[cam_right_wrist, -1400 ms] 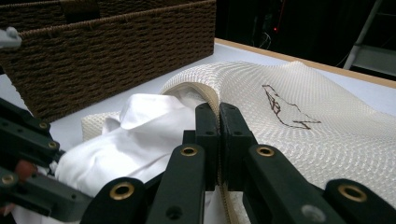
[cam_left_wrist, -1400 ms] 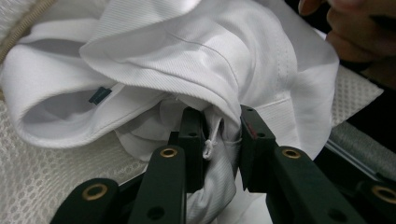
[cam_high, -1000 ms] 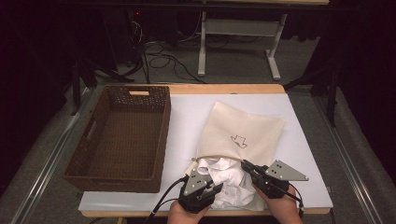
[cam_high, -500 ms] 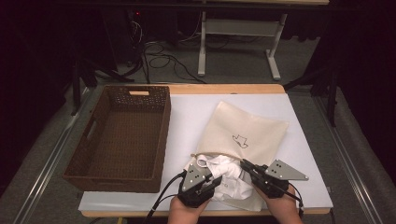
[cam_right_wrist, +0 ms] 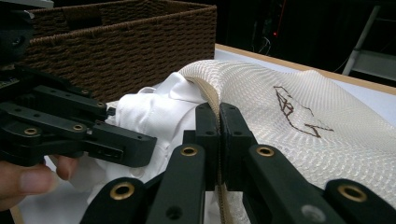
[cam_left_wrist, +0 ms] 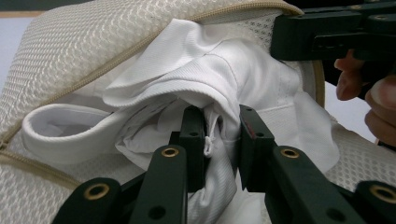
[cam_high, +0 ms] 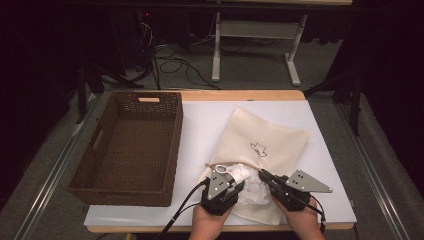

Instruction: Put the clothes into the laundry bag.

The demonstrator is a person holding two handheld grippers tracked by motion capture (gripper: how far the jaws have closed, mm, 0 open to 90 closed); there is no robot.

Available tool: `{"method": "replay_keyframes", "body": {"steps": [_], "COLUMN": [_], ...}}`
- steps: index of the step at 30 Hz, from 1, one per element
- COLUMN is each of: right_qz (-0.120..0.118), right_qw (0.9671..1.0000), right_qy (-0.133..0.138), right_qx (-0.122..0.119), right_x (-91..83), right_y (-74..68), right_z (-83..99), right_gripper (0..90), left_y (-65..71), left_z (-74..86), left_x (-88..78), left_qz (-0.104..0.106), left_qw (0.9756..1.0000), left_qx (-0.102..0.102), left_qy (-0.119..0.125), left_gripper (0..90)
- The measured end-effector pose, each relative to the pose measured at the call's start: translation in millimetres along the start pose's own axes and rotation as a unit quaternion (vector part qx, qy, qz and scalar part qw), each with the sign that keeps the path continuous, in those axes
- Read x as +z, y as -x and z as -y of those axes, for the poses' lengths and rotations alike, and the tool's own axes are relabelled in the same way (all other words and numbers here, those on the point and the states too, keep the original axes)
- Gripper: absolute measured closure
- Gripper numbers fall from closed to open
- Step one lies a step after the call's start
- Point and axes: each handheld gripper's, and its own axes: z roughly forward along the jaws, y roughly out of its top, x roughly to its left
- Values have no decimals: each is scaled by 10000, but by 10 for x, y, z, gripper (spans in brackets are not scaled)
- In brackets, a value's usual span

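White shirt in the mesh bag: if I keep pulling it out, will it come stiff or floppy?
Likely floppy: the white shirt folds and bunches between the left gripper jaws. Probably light, and it may drag on the mesh bag, whose zipper edge the right gripper pinches.

The high view is evenly lit from above on the white rectangular tabletop [cam_high: 210,125], while the floor and room behind fall into deep darkness. Soft shadows fill the brown woven wicker basket [cam_high: 127,145]. Both gripper views are bright and fairly sharp on the crumpled white cloth garment [cam_left_wrist: 210,79], with the nearest black parts slightly soft.
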Motion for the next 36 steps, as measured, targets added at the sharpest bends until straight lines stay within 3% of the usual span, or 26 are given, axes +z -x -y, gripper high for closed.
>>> {"method": "replay_keyframes", "body": {"steps": [8, 23, 26, 29, 33, 36], "right_qz": [-19, -49, -33, -10, -16, -5], "right_qw": [10000, 10000, 10000, 9999, 10000, 10000], "right_qy": [49, 68, 70, 87, 71, 47], "right_qx": [3, 9, 20, 65, 39, 41], "right_x": [-11, -27, -39, -48, -52, -44], "right_y": [-1, 11, 20, 31, 23, 13], "right_z": [-8, -8, -5, -4, 3, 4], "right_gripper": [888, 888, 888, 888, 888, 888], "left_y": [31, 41, 44, 67, 75, -23], "left_z": [-52, -97, -83, -95, -118, -73], "left_x": [124, 439, 408, 233, -78, -284], "left_qz": [-128, -254, -163, 45, -35, -288], "left_qw": [9997, 9994, 9997, 10000, 9995, 9984], "left_qx": [168, 180, 137, 21, 303, 479], "left_qy": [-93, -127, -107, -40, -13, -22], "left_gripper": [742, 692, 605, 468, 345, 304]}}
